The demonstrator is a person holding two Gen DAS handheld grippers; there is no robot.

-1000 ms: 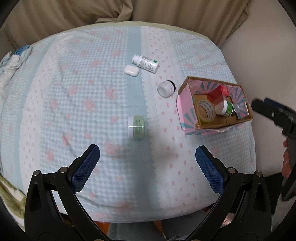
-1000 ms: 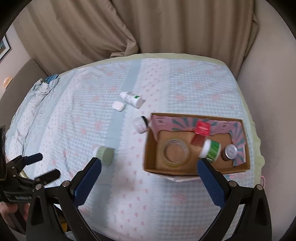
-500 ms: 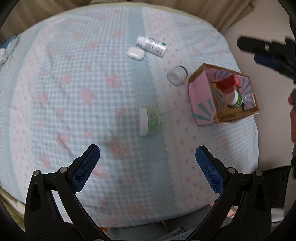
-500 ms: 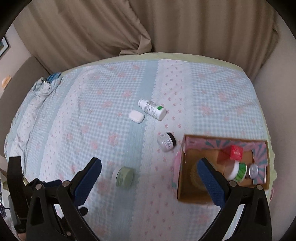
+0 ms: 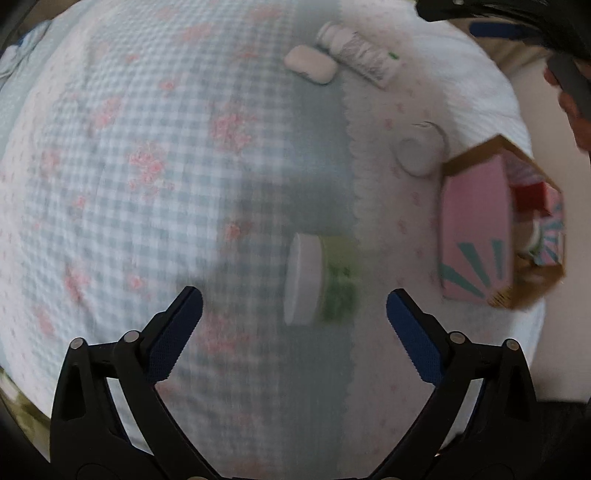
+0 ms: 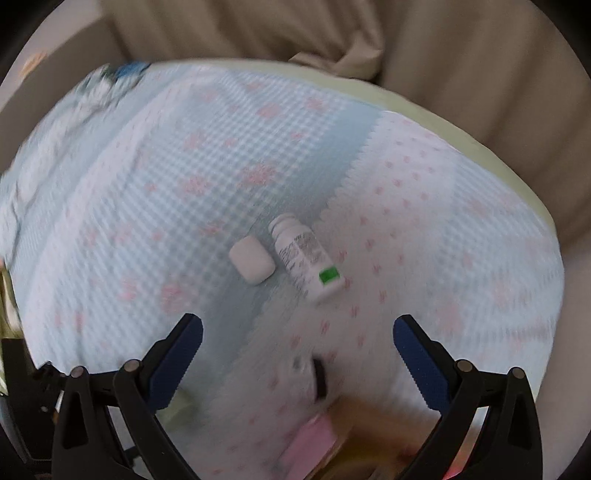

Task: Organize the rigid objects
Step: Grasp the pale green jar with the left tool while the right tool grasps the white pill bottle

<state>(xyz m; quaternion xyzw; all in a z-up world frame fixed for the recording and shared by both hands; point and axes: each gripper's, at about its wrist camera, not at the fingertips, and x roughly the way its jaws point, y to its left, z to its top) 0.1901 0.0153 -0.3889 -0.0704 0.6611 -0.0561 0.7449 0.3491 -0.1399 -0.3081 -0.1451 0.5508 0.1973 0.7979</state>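
My left gripper (image 5: pixel 294 300) is open and empty, low over a green jar with a white lid (image 5: pixel 320 285) that lies on its side between the fingers' line. A white bottle with a green mark (image 6: pixel 306 258) and a small white case (image 6: pixel 251 260) lie ahead of my open, empty right gripper (image 6: pixel 298 329). Both also show far off in the left wrist view, the bottle (image 5: pixel 360 55) and the case (image 5: pixel 311 65). A small round white-capped jar (image 5: pixel 419 155) lies beside the pink cardboard box (image 5: pixel 476 229), which holds several items.
The bed is covered with a blue-and-white checked cloth with pink flowers (image 5: pixel 147 166). Beige curtains (image 6: pixel 332 37) hang behind it. The box's blurred corner (image 6: pixel 317 439) shows at the bottom of the right wrist view. The right gripper's body (image 5: pixel 517 22) crosses the top right of the left wrist view.
Both grippers moved forward and down. The left closed in on the green jar. The right swung away from the box toward the white bottle and case. Both views are blurred by motion.
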